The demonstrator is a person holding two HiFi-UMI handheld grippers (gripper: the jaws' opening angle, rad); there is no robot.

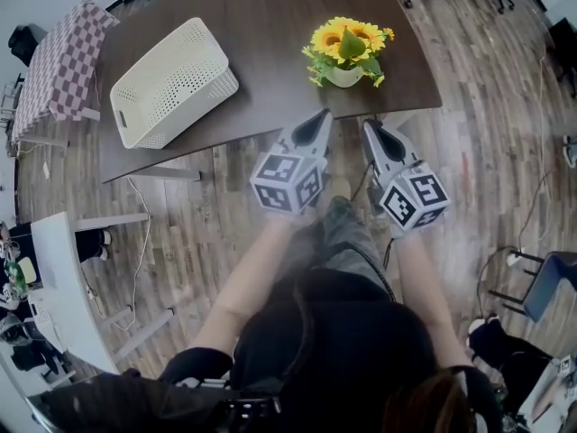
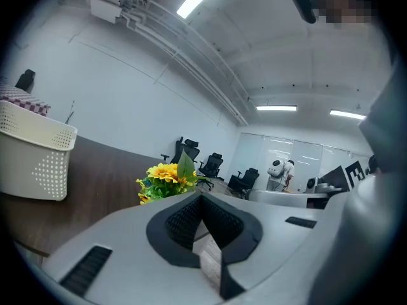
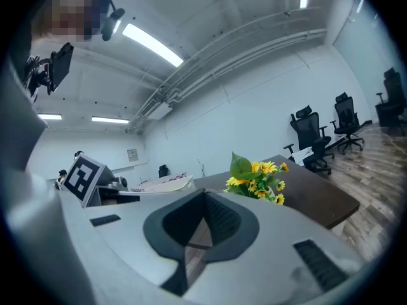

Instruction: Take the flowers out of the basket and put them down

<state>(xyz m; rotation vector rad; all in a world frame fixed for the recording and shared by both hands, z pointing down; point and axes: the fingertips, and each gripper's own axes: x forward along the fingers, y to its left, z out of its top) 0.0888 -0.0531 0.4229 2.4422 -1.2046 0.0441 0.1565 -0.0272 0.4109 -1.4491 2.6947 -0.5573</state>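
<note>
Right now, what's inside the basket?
The basket's inside is hidden; only its perforated outer walls show. The flowers stand apart from it, on the table.

The basket [image 1: 171, 79] sits on the left part of the table [image 1: 270, 16]. The flowers [image 1: 347, 48] stand on its right part, well apart from the basket and near the table's near edge. The left gripper [image 1: 323, 117] and the right gripper [image 1: 369, 126] are side by side at that edge, just before the flowers. A cloth-covered table [image 1: 59, 57] stands to the left, and office chairs [image 2: 189, 152] stand behind the table.
</note>
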